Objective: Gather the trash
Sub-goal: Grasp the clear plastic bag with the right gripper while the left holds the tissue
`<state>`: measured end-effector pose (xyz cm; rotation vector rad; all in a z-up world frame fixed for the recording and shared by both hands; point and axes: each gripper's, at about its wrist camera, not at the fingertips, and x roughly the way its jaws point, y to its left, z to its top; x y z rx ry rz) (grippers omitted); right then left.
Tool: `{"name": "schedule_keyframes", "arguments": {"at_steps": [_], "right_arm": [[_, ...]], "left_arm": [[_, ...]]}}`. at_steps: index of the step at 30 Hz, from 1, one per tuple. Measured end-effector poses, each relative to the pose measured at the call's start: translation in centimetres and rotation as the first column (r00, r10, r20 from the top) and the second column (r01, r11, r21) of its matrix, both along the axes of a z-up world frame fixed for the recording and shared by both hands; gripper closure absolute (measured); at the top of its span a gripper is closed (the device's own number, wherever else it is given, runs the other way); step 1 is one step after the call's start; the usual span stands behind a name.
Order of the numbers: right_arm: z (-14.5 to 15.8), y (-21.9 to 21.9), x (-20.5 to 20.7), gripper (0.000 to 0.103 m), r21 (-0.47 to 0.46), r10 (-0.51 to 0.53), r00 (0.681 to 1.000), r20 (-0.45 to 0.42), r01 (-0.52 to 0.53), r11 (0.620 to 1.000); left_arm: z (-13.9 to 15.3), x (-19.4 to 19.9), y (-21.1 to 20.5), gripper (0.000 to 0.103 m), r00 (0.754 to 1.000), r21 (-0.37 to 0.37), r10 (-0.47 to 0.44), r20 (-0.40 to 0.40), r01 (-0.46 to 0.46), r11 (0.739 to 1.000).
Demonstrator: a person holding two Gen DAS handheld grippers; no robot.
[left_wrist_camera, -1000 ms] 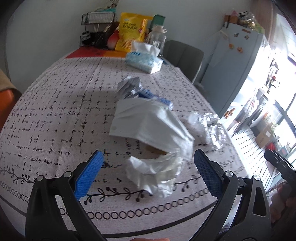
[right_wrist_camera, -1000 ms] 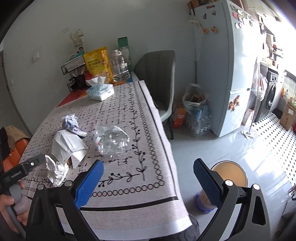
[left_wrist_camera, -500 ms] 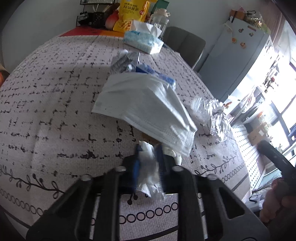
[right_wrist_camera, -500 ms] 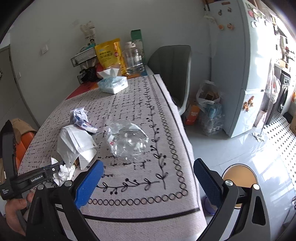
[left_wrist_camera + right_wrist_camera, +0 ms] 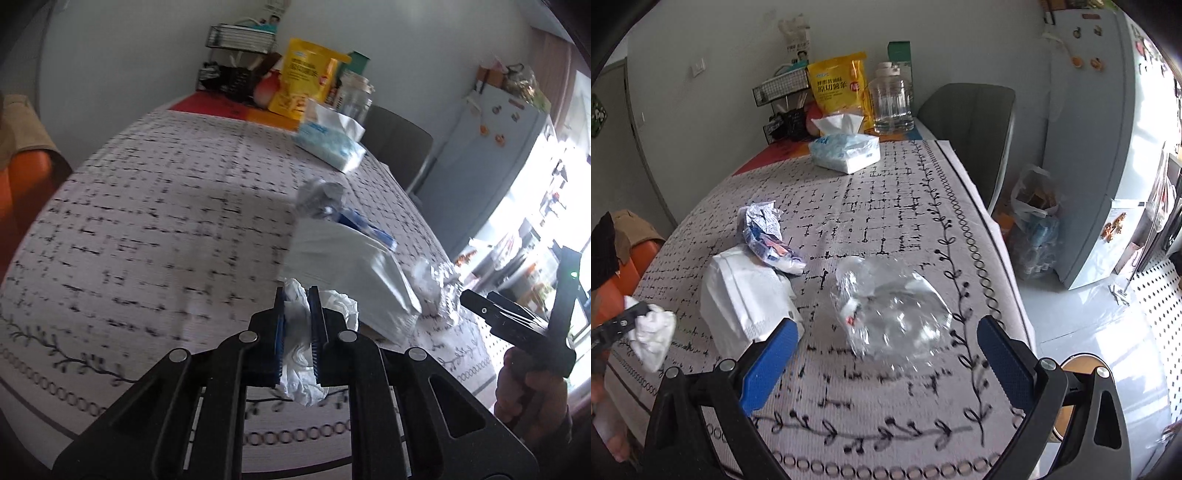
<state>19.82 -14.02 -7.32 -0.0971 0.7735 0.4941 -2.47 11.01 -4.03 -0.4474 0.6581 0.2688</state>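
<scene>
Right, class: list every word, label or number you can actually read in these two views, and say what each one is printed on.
"原切薯条" on the yellow snack bag.
Red logo on that bag: too blurred to read.
Blue word on the tissue pack: partly hidden, ends in "ck".
Print on the crumpled wrapper: too small.
Poster on the wall: too small.

The left half of the bench (image 5: 147,229) is bare cloth, so a gripper can pass there. In the middle of the right wrist frame, the white bag (image 5: 746,295), the crumpled wrapper (image 5: 764,229) and the clear plastic bag (image 5: 890,306) lie close together. At the top, a tissue pack (image 5: 846,149), a yellow bag (image 5: 838,85) and a jar (image 5: 892,101) block the far end.
</scene>
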Motion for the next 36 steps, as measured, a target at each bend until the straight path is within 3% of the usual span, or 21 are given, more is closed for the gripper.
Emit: {"name": "schedule_keyframes", "arguments": {"at_steps": [10,13,15,20,22,23,36], "right_arm": [[-2.2,1.7,2.1,0.017,-0.035,-0.009,0.998,-0.069,0.007,0.999],[-2.6,2.1,2.3,0.016,-0.07,0.005,0.998,-0.066,-0.01,0.998],[-2.5,2.2,2.5,0.007,-0.082,0.011,0.999,-0.049,-0.015,0.997],[-3.4,3.0,4.0,0.008,-0.152,0.022,0.998,-0.055,-0.03,0.988],[-3.7,3.0,4.1,0.011,-0.146,0.032,0.998,-0.059,-0.041,0.988],[-3.7,3.0,4.0,0.022,-0.148,0.048,0.997,-0.065,-0.057,0.987],[0.1,0.9,0.2,0.023,-0.04,0.131,0.991,-0.005,-0.131,0.991]], "left_arm": [[-0.3,-0.5,1.0,0.091,0.999,0.013,0.045,-0.009,-0.045,0.999],[-0.3,-0.4,0.7,0.091,0.999,0.015,0.038,-0.006,-0.038,0.999],[-0.4,-0.4,0.4,0.091,0.999,0.014,0.034,-0.008,-0.033,0.999],[-0.4,-0.4,0.2,0.091,1.0,0.015,0.028,-0.007,-0.028,0.999],[-0.3,-0.5,0.3,0.091,1.0,0.017,0.03,-0.004,-0.03,0.999],[-0.3,-0.6,0.4,0.091,0.999,0.02,0.032,-0.004,-0.032,0.999],[0.3,0.7,-0.4,0.091,1.0,0.026,0.007,0.008,-0.007,1.0]]}}
